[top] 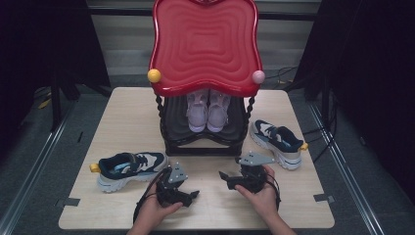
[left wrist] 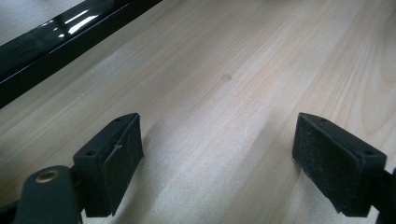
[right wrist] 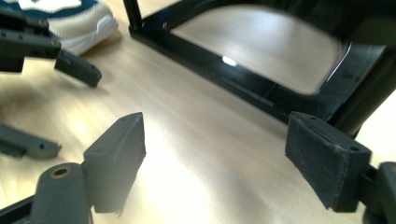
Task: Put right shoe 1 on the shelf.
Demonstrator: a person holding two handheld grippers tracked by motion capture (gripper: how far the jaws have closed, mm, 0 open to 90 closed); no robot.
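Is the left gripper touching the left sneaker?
Apart. The high view shows bare table between the left gripper and the left sneaker; its fingers stand open.

Lilac shoes' (top: 207, 111) heels under the red shelf (top: 204, 44).

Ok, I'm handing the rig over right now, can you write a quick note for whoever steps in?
Left gripper: open, holding nothing, low over the table in front of the shoe rack.
Right gripper: open, holding nothing, beside the left one, aimed at the rack's base.
Shoes: a pale pink pair already sits on the rack's lower shelf under the red top. One navy and white sneaker lies on the table left of the rack, its mate to the right.
Done: pink pair shelved.
Left: probably both navy sneakers, neither touched yet; the left one lies closest to the left gripper.
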